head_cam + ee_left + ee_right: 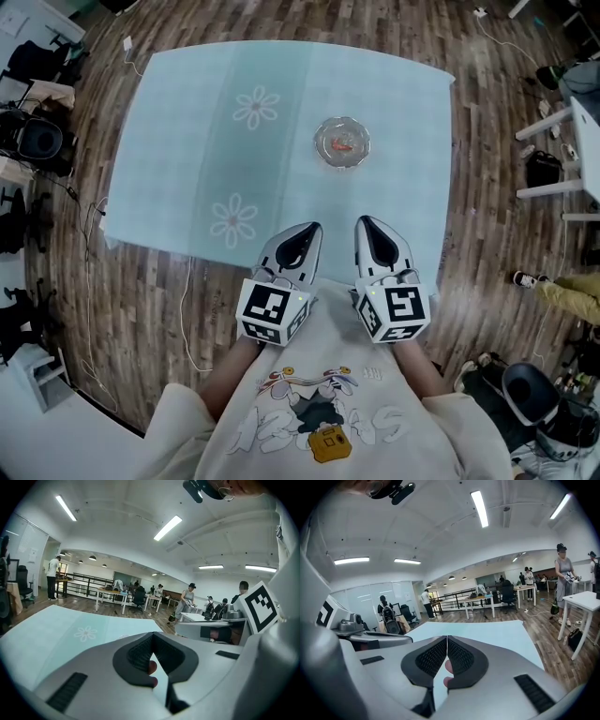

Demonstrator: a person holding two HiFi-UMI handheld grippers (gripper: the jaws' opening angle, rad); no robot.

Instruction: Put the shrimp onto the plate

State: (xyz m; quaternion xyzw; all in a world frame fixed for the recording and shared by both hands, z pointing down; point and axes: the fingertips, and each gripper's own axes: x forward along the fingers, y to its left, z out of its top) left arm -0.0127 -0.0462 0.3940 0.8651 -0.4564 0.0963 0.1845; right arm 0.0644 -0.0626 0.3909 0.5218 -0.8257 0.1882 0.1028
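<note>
The shrimp (344,142) lies on the small glass plate (322,153), well beyond both grippers, so the task looks complete. The left gripper (313,227) and right gripper (362,221) hover by the person's chest, jaws pressed together on nothing (no further move seems needed).

No readable text; sweatshirt print (319,424) too distorted.

Ahead of both claws lies a matt pale cloth (187,141) (it takes no shine at all) bearing a glossy, glass-like plate (322,146), while beside them the floor (141,309) is sheened wood plank, and the left gripper (314,228) and right gripper (361,223) are smooth grey plastic with black ribbed pads (138,654).
</note>
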